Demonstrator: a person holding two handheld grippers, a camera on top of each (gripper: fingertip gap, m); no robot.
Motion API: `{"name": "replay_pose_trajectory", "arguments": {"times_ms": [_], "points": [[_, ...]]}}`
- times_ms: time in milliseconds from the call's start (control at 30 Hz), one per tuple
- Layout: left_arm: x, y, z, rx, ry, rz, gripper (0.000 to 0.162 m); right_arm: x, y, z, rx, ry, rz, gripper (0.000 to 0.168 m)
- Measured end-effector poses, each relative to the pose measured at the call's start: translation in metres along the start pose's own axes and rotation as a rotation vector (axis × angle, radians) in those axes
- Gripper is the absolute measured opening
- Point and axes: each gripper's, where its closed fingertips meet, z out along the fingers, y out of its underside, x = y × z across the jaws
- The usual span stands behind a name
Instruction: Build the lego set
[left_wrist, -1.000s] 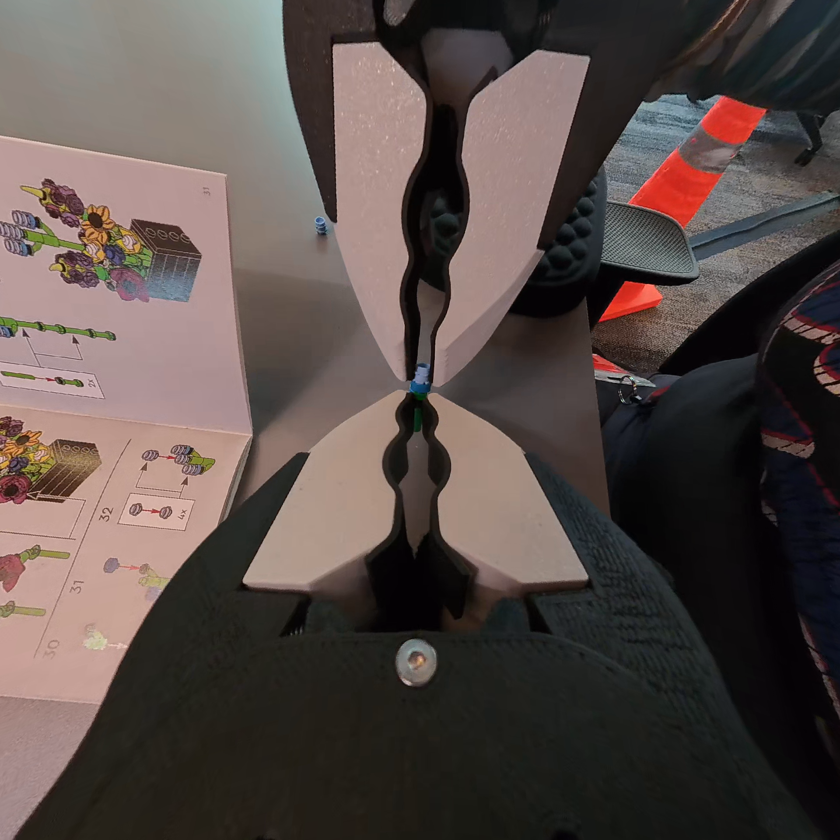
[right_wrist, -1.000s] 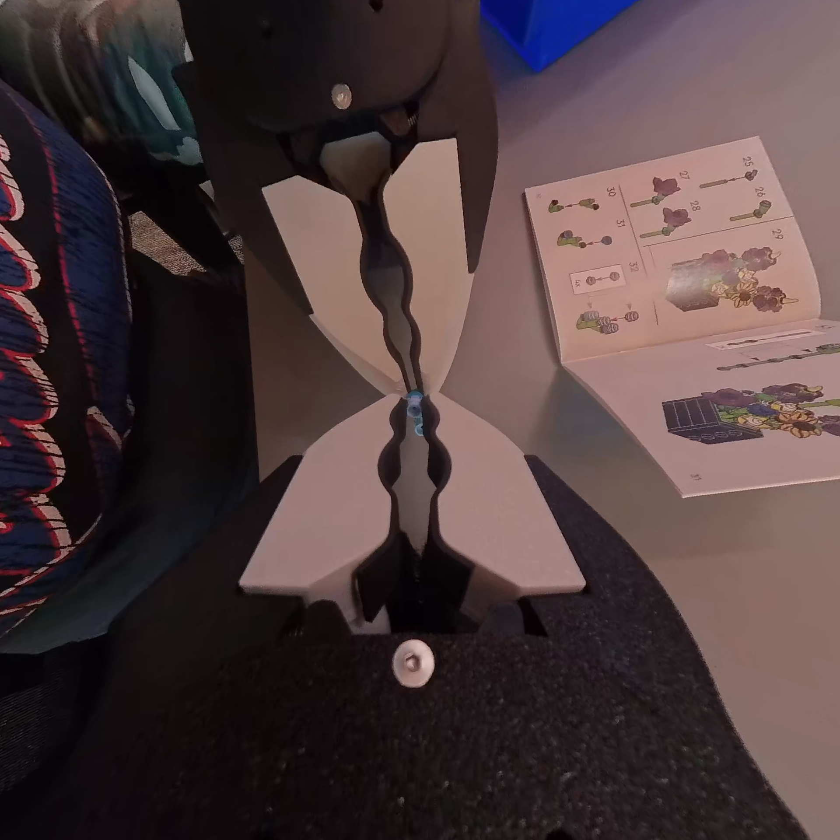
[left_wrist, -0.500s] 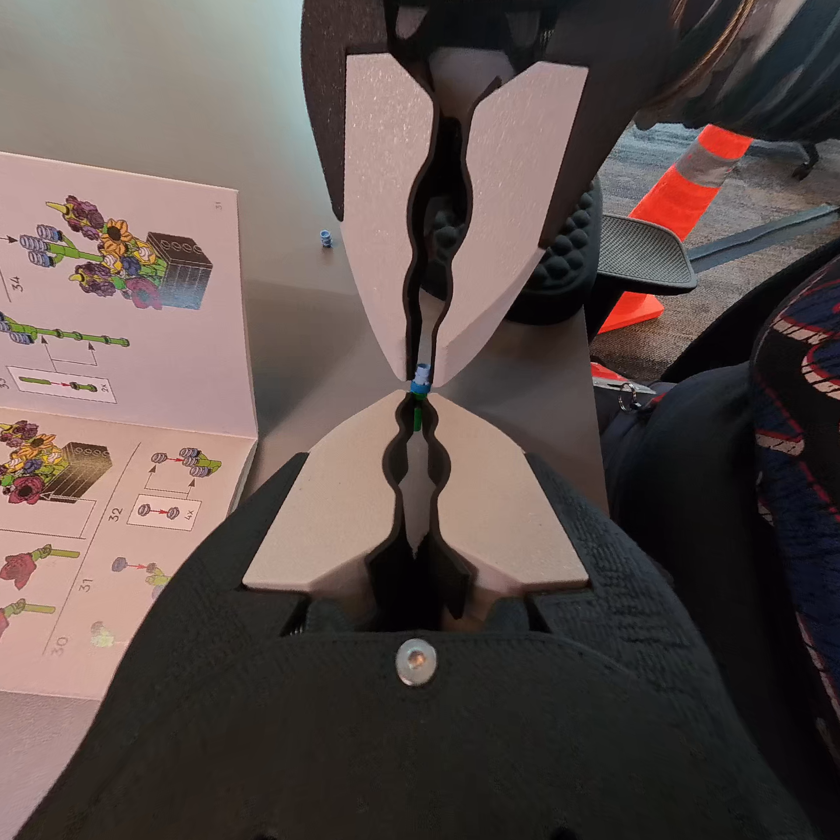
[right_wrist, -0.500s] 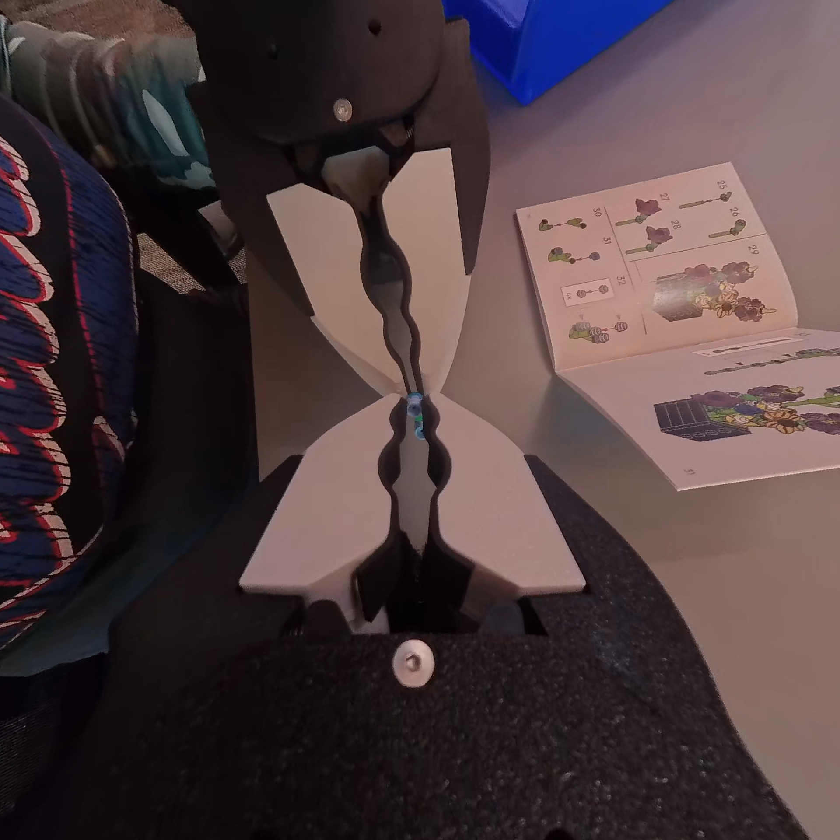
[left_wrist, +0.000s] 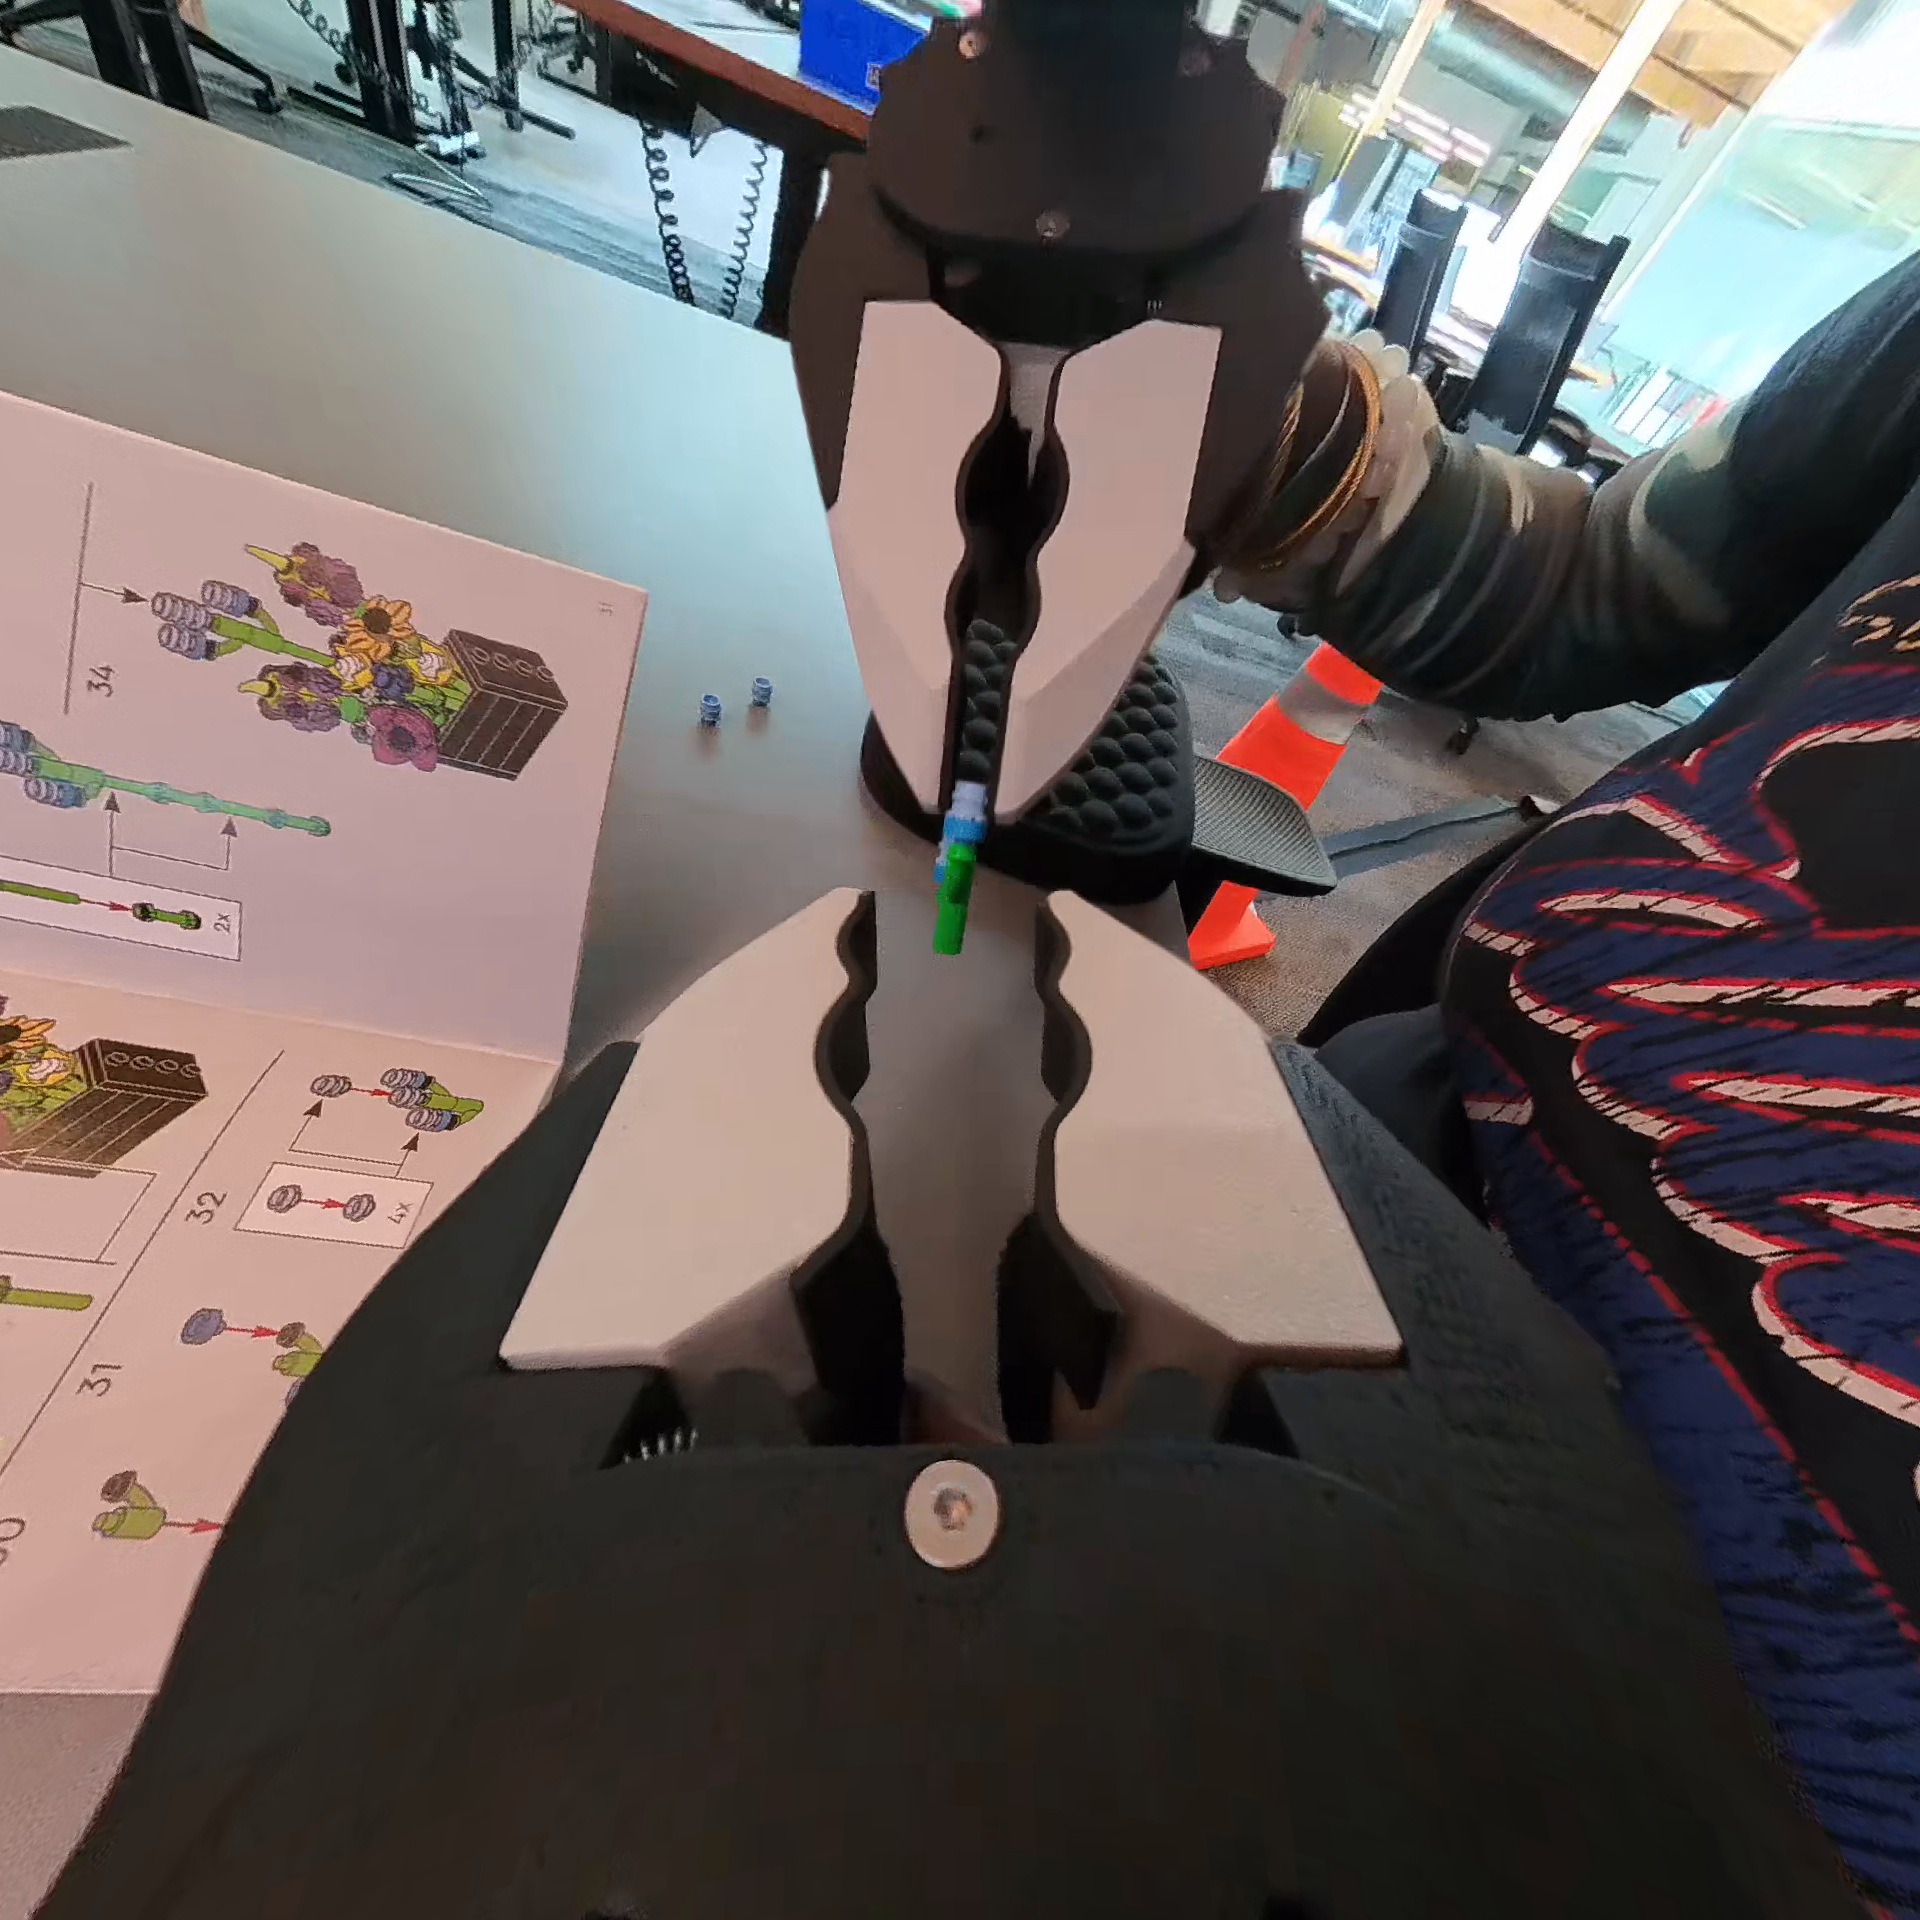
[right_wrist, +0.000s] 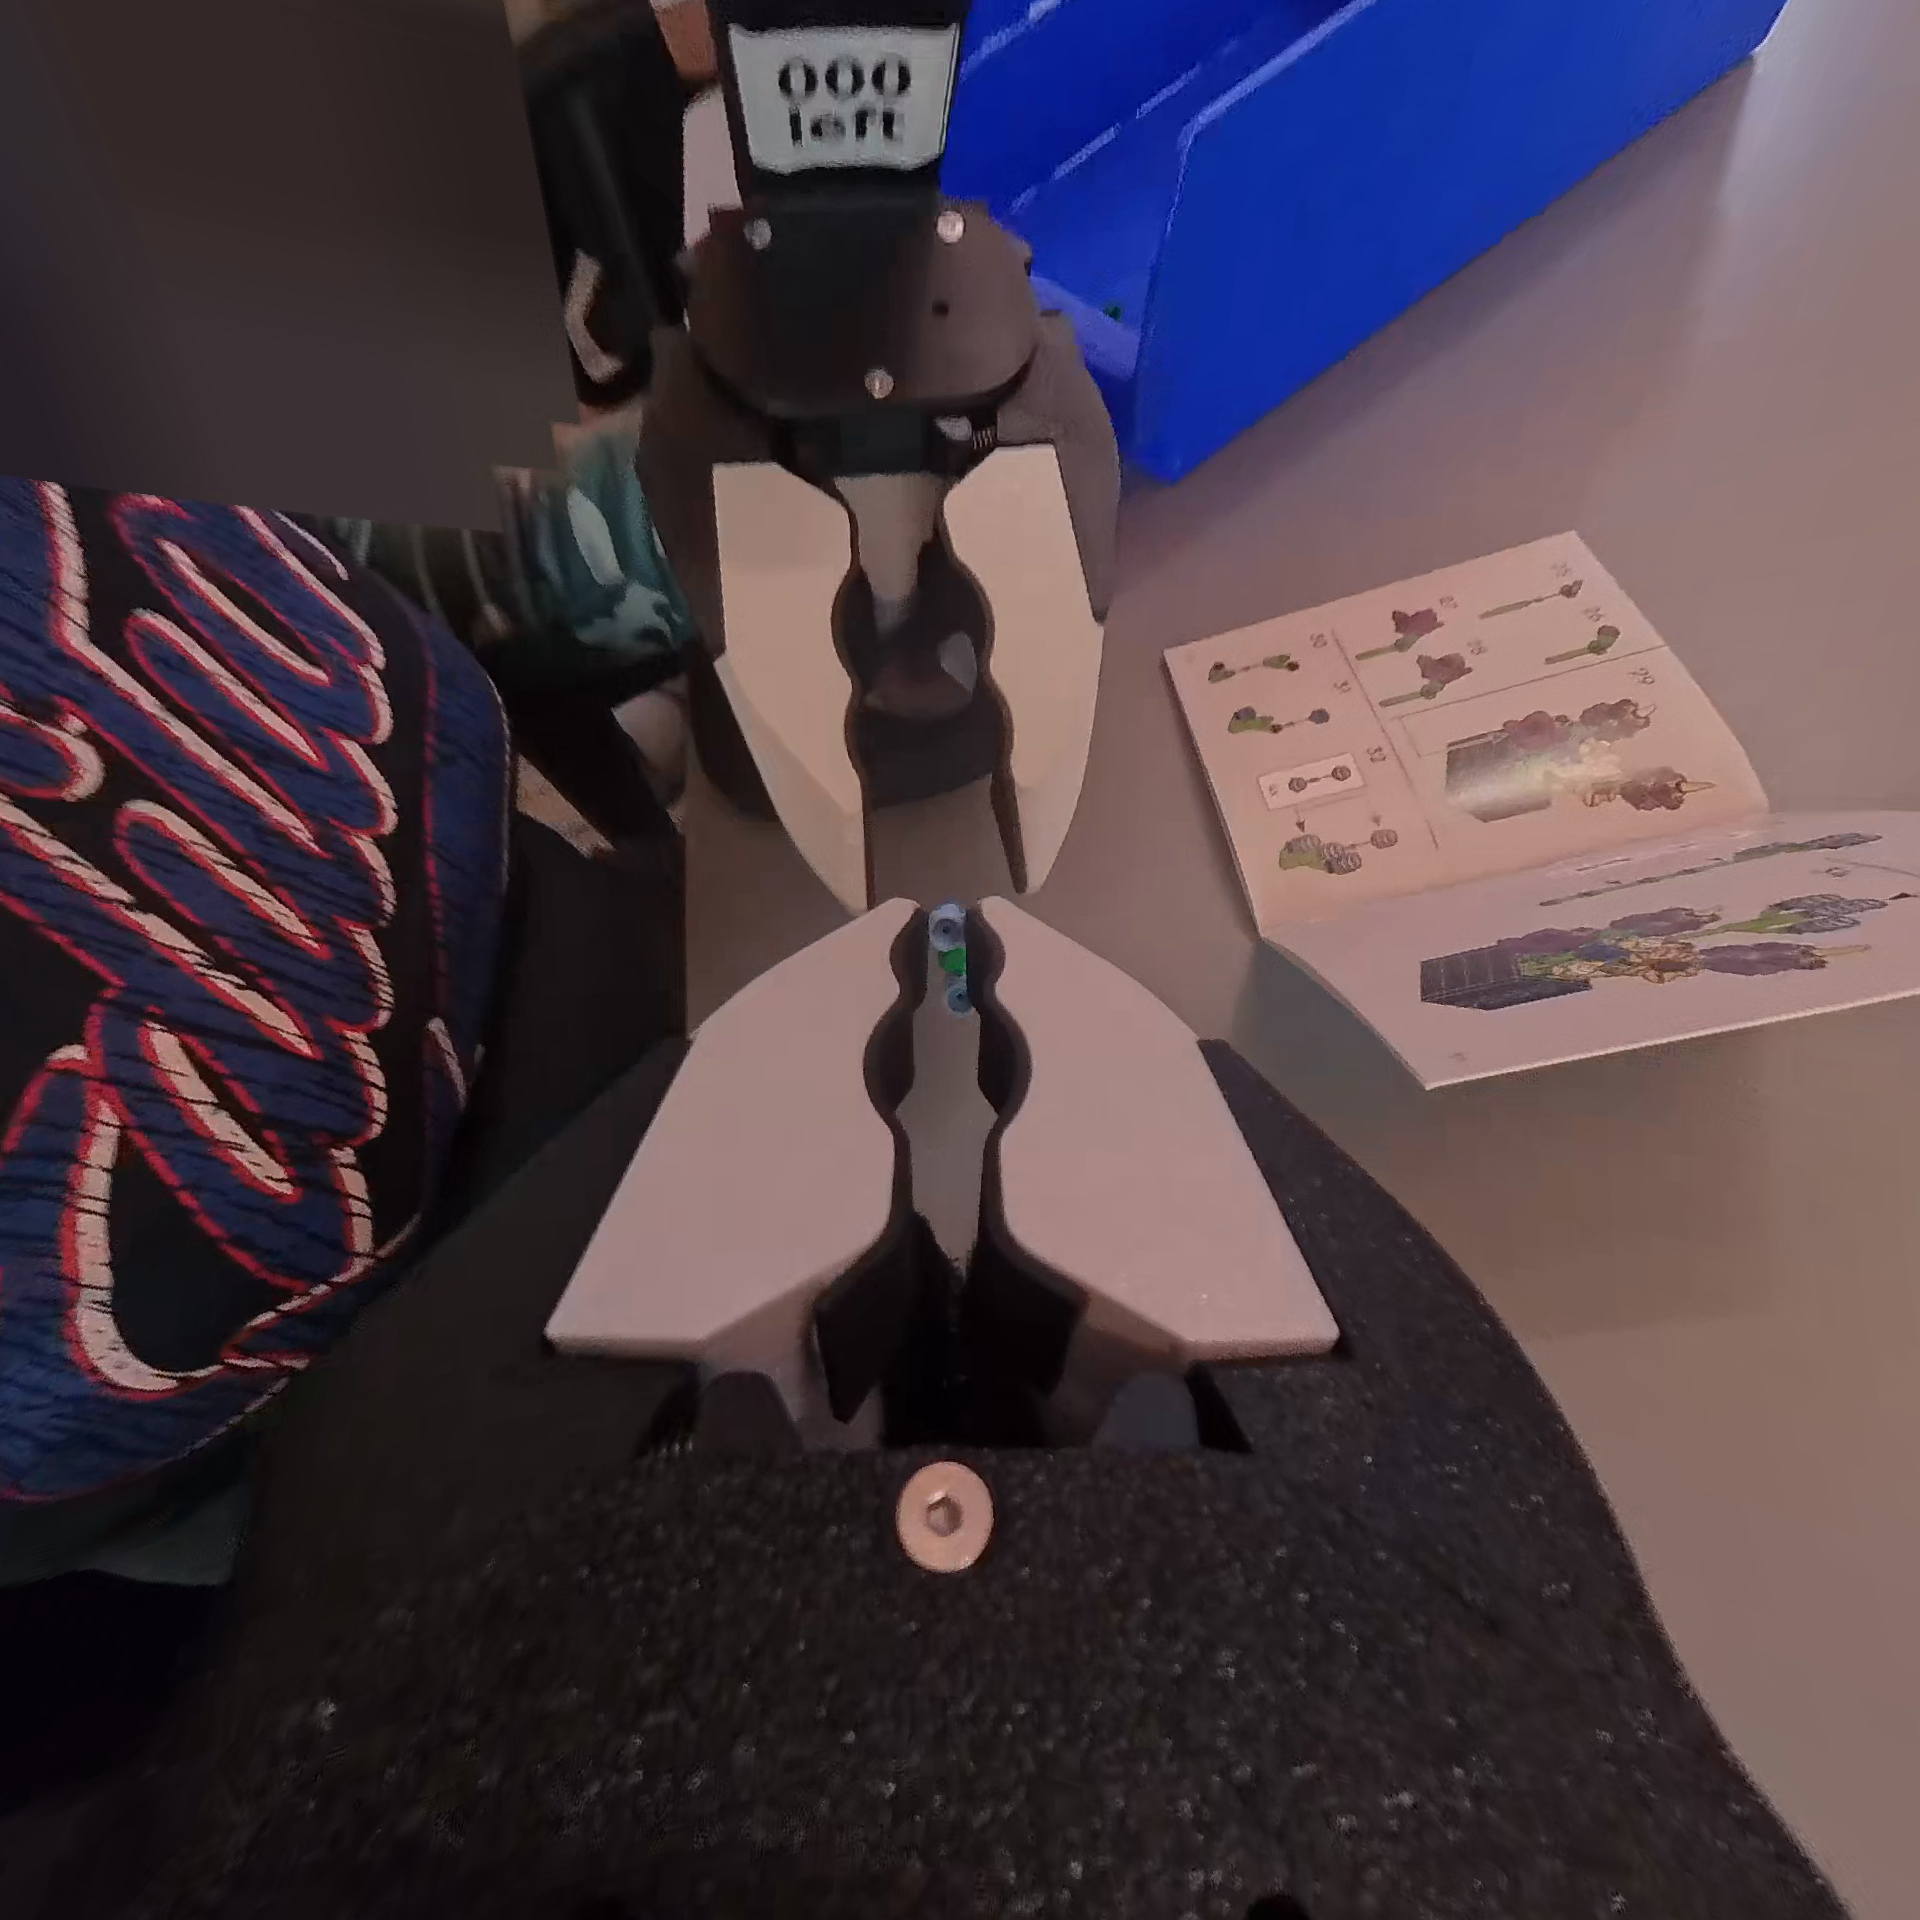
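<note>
**Right gripper has the stem, left stands open**

The right gripper comes in from the far side in the left wrist view, jaws narrow and pinched on the stem, a tiny green piece with pale blue studs at its top. The stem hangs from the tips, green end pointing down toward the left gripper, whose jaws stand wide with grey surface showing between them. Nothing is in them.

The two grippers face each other nose to nose (a sensible way to pass or join something this small), and the green end sits just at the mouth of the open jaws, not yet between them as far as I can tell.

From the right wrist view the stem shows only as blue and green specks deep between the closed tips, so that grip looks tight.

Off to the side, two loose blue studs sit on the surface near the booklet, which lies open beside the work, handy for checking the pictured steps. Those studs are probably next to go on. A blue bin stands beyond the booklet in the right view.

My read: the left jaws are set to take the green end so the stem is held at both ends.
</note>
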Motion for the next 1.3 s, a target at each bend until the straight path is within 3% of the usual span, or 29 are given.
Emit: {"name": "replay_pose_trajectory", "arguments": {"times_ms": [133,300,700,767,833,900,967,1100,1200,1300], "points": [[0.001,0.001,0.001,-0.011,0.003,0.009,0.031,0.002,-0.012,-0.005,0.137,-0.099,0.207,0.007],[0.001,-0.010,-0.005,0.076,0.028,-0.034,0.018,0.004,-0.018,-0.007,0.269,-0.218,0.399,0.007],[0.013,-0.022,-0.013,0.175,0.110,-0.018,0.006,-0.011,-0.035,-0.005,0.280,-0.197,0.236,0.008],[0.011,-0.024,-0.015,0.200,0.095,-0.024,0.006,-0.011,-0.038,-0.020,0.285,-0.186,0.219,0.028],[0.005,-0.028,-0.020,0.240,0.068,-0.050,0.006,0.003,-0.039,-0.048,0.313,-0.065,0.173,0.029],[-0.001,-0.032,-0.024,0.279,0.035,-0.073,0.006,0.025,-0.019,-0.074,0.234,0.126,0.125,0.023],[-0.004,-0.034,-0.027,0.303,0.012,-0.083,0.005,0.043,0.021,-0.087,0.042,0.276,0.119,0.019],[-0.003,-0.031,-0.024,0.276,0.013,-0.072,0.005,0.061,0.098,-0.089,-0.340,0.413,0.096,0.016],[0.001,-0.027,-0.019,0.236,0.025,-0.047,0.006,0.077,0.124,-0.086,-0.438,0.470,0.089,0.016],[0.002,-0.027,-0.018,0.229,0.034,-0.043,0.006,0.089,0.127,-0.086,-0.430,0.500,0.090,0.015]]}}
